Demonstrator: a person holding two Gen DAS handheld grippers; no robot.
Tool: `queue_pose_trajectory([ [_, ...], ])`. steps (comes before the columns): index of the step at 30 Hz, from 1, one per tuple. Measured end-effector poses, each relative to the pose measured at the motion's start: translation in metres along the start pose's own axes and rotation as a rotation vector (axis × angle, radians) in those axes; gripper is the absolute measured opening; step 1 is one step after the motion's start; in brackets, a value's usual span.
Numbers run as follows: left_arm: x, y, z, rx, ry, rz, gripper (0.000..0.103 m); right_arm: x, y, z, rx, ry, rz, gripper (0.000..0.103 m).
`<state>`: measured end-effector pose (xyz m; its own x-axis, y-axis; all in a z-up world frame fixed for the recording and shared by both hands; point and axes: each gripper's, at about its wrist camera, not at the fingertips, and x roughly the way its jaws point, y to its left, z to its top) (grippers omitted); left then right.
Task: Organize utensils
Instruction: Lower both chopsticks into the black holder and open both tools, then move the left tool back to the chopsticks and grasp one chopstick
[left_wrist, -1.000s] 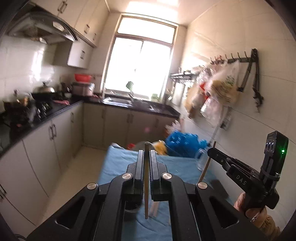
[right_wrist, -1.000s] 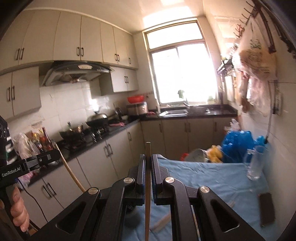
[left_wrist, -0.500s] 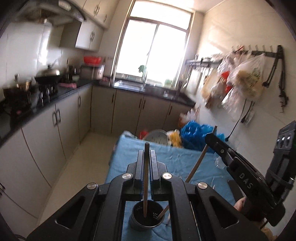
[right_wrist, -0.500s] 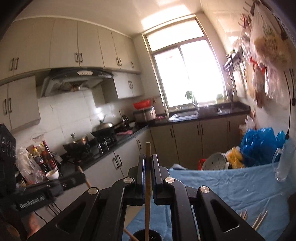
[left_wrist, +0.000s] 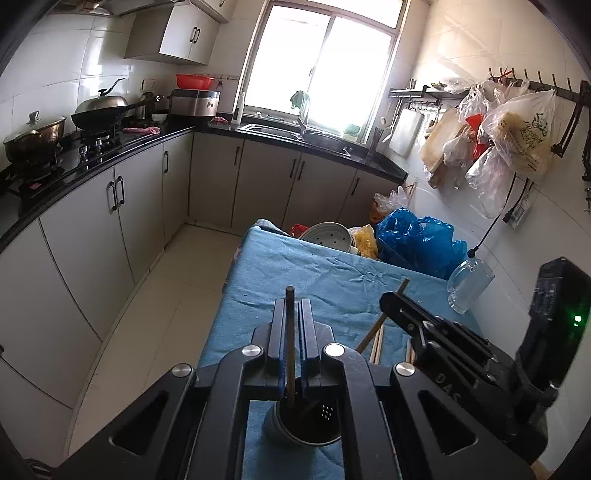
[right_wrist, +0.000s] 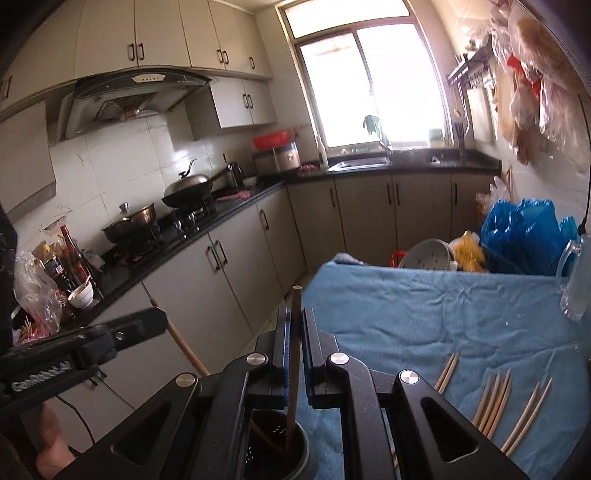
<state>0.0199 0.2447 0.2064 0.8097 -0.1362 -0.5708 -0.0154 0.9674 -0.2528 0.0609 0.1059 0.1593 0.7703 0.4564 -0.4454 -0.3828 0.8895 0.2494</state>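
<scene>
A dark perforated holder (left_wrist: 306, 424) stands on the blue cloth at the near table edge. My left gripper (left_wrist: 293, 306) hangs over it with a wooden chopstick (left_wrist: 290, 332) upright between its pads, tip inside the holder; its jaws are opening slightly. My right gripper (right_wrist: 294, 314) is shut on another chopstick (right_wrist: 294, 350), whose lower end also reaches into the holder (right_wrist: 277, 443). Each gripper shows in the other's view: the right gripper (left_wrist: 391, 299) on the right, the left gripper (right_wrist: 159, 317) on the left. Several loose chopsticks (right_wrist: 495, 402) lie on the cloth.
The table's blue cloth (right_wrist: 424, 314) carries a glass mug (left_wrist: 467, 288) by the wall, a blue plastic bag (left_wrist: 417, 236) and a metal steamer pot (left_wrist: 328, 236) at its far end. Kitchen cabinets and a stove line the left side across a tiled aisle.
Both grippers have come down and forward with their chopsticks. The holder, out of sight a second ago, now sits right under both, with the chopstick tips inside it.
</scene>
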Motion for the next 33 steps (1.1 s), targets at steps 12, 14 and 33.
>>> queue_pose_trajectory([
  [12, -0.047, -0.001, -0.007, -0.040, -0.081, 0.074, 0.043, -0.042, -0.013, 0.014, 0.033, -0.065, -0.035, 0.061],
  [14, -0.063, -0.009, -0.013, -0.036, -0.091, 0.063, 0.043, -0.057, -0.019, 0.013, 0.036, -0.078, -0.049, 0.061],
  [33, 0.028, -0.154, -0.143, 0.173, 0.249, -0.176, 0.035, -0.132, -0.234, -0.108, 0.309, 0.180, -0.317, 0.061],
])
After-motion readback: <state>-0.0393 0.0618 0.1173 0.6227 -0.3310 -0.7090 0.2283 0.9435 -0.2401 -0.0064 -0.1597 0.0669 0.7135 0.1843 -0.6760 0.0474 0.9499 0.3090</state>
